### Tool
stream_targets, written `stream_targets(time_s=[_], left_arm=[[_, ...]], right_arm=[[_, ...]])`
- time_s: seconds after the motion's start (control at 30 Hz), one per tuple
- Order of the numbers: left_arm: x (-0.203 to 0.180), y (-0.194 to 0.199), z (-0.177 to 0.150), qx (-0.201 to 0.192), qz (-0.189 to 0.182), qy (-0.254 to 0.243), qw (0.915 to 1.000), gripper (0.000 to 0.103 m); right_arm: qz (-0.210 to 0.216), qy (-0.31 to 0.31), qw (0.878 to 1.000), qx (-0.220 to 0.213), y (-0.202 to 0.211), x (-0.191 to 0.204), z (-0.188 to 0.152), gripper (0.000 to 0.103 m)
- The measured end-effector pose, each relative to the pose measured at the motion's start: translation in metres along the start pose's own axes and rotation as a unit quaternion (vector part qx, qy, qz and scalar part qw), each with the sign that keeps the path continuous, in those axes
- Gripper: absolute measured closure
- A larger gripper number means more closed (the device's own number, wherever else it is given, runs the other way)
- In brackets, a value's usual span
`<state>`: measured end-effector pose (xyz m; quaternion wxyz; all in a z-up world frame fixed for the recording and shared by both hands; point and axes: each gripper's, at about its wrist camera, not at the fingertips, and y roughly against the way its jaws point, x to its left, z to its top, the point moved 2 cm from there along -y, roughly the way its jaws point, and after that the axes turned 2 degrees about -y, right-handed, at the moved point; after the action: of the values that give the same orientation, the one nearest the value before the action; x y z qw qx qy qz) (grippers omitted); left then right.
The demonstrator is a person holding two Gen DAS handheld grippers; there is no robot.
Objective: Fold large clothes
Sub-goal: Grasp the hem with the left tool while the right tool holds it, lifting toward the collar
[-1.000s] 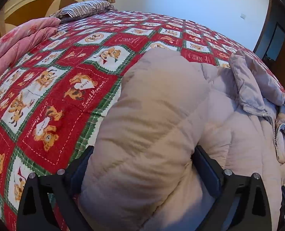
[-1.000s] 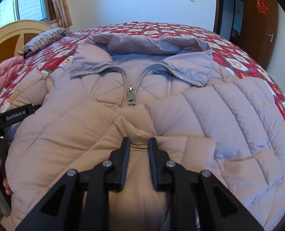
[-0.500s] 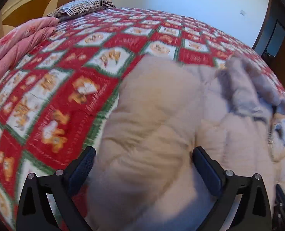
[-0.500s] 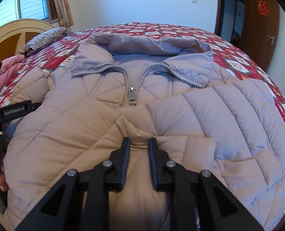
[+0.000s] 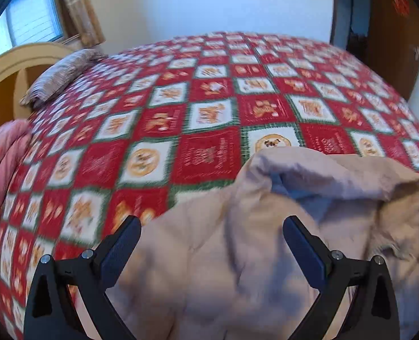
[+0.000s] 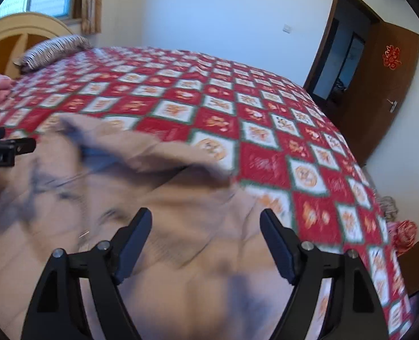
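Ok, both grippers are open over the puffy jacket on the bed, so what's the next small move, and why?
Probably bring the left gripper down and close it on the jacket's near edge. Both it and the right gripper have their fingers spread, holding nothing, and the jacket lies bunched on the quilt, so another fold seems to need a fresh grip.

Far side of the bed: my tongs have open quilt point(image 5: 209, 107) to pass over, up to the far edge.
Near edge: the puffy jacket point(image 5: 237, 269) heaps up under my tongs.
Head corner: a striped pillow point(image 6: 53, 49) and the headboard point(image 6: 16, 31) block it.
Left edge: a pink blanket point(image 5: 2, 164) is bunched up.
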<state>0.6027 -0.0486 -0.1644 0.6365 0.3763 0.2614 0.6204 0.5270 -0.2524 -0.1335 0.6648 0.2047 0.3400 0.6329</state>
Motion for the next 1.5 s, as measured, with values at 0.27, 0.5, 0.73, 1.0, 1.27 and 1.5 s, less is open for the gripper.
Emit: stream_targets(time_s=[0.27, 0.5, 0.73, 1.0, 1.27, 1.5], left_arm=[[-0.024, -0.032, 0.024, 0.001, -0.043, -0.035, 0.9985, 0.089], [-0.005, 0.004, 0.009, -0.046, -0.083, -0.022, 0.9952, 0.099], [-0.010, -0.022, -0.027, -0.012, -0.067, -0.039, 0.9969, 0.099], [0.007, 0.029, -0.022, -0.064, -0.092, 0.000, 0.9937, 0.092], [0.024, 0.080, -0.009, -0.145, -0.054, 0.062, 0.9859, 0.008], [-0.012, 0.009, 0.020, -0.060, 0.053, 0.022, 0.9965, 0.008]], right_arm=[[0.018, 0.122, 0.992, 0.034, -0.064, 0.016, 0.027, 0.079], [0.060, 0.097, 0.993, 0.017, -0.047, 0.003, 0.015, 0.098], [0.068, 0.098, 0.992, 0.035, -0.051, 0.003, -0.013, 0.099], [0.055, 0.085, 0.994, 0.046, -0.058, -0.006, -0.017, 0.100], [0.053, 0.082, 0.994, 0.038, -0.058, -0.009, -0.017, 0.100], [0.056, 0.077, 0.995, 0.032, -0.056, -0.008, -0.018, 0.100]])
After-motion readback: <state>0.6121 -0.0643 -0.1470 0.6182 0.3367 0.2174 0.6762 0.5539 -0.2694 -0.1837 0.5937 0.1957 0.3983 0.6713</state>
